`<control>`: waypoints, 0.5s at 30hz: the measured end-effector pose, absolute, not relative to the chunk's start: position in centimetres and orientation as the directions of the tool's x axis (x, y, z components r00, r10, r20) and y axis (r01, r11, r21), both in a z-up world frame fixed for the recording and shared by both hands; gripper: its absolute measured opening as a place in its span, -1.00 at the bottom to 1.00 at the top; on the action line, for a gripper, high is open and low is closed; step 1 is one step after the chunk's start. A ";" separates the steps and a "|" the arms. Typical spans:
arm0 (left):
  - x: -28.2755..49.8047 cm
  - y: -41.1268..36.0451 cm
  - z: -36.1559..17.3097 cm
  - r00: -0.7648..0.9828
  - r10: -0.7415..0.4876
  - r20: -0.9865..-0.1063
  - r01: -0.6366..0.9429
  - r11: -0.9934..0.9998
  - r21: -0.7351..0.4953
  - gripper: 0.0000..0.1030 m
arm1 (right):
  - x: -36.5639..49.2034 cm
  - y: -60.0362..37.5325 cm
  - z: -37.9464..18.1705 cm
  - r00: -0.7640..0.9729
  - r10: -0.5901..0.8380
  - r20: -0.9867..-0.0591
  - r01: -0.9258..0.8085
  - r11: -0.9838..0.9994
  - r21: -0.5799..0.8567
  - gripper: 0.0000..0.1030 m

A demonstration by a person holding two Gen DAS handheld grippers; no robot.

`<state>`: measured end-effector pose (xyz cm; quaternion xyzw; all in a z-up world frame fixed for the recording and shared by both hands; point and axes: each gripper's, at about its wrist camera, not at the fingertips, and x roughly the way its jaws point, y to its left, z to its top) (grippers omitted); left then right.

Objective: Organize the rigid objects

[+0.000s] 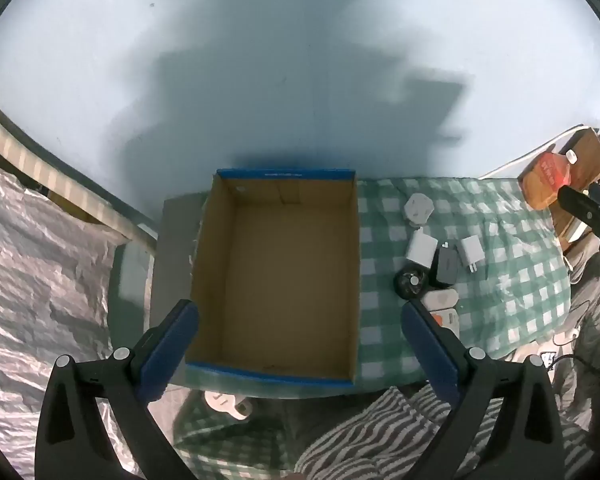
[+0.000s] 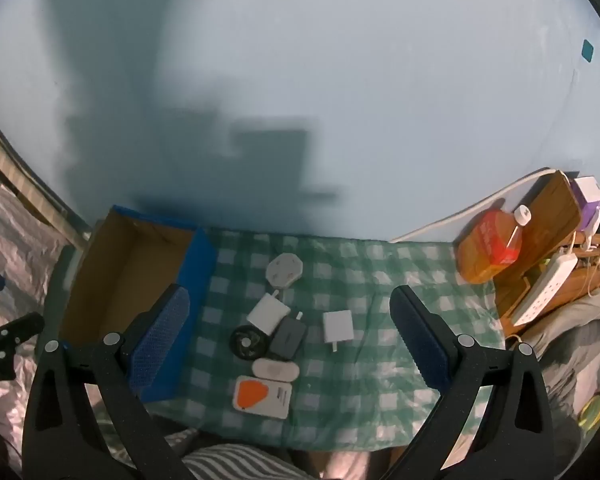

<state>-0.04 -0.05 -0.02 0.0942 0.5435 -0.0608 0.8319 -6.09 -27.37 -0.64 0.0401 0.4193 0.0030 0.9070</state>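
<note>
An empty cardboard box with blue edges [image 1: 342,276] [image 2: 196,264] sits on a green checked cloth [image 1: 512,264] [image 2: 380,280]. Right of it lies a cluster of small items: a white round plug [image 2: 284,271] [image 1: 419,209], a white charger [image 2: 268,311] [image 1: 421,246], a dark grey charger [image 2: 288,338] [image 1: 446,267], another white charger [image 2: 338,327] [image 1: 470,251], a black round disc [image 2: 247,342] [image 1: 410,283], a white oval case [image 2: 275,369] and a white card with an orange shape [image 2: 262,397]. My left gripper [image 1: 300,320] is open above the box. My right gripper [image 2: 290,320] is open above the cluster.
A pale blue wall rises behind the table. At the right stand an orange-labelled bottle [image 2: 488,244], a wooden rack [image 2: 552,216] and a white power strip [image 2: 548,288]. Crinkled plastic sheeting [image 1: 40,272] lies at the left. Striped fabric [image 1: 380,432] is at the near edge.
</note>
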 end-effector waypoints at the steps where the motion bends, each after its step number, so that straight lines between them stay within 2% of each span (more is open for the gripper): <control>1: -0.1 -0.1 0.0 0.402 0.004 -0.915 0.206 0.974 0.095 0.98 | -6.0 -27.4 -0.7 0.635 0.025 -0.772 0.032 0.998 0.059 0.93; 2: 0.0 0.1 0.0 0.384 -0.021 -0.923 0.200 0.978 0.060 0.98 | -6.0 -27.4 -0.8 0.635 0.024 -0.772 0.032 0.998 0.058 0.93; 6: 0.0 0.3 -0.1 0.381 -0.021 -0.924 0.201 0.978 0.060 0.98 | -5.7 -27.6 -0.9 0.635 0.024 -0.772 0.032 0.998 0.057 0.93; 15: -0.2 -0.7 -0.6 0.396 0.014 -0.918 0.211 0.972 0.106 0.98 | -5.7 -27.1 -1.5 0.640 0.048 -0.767 0.024 0.996 0.082 0.93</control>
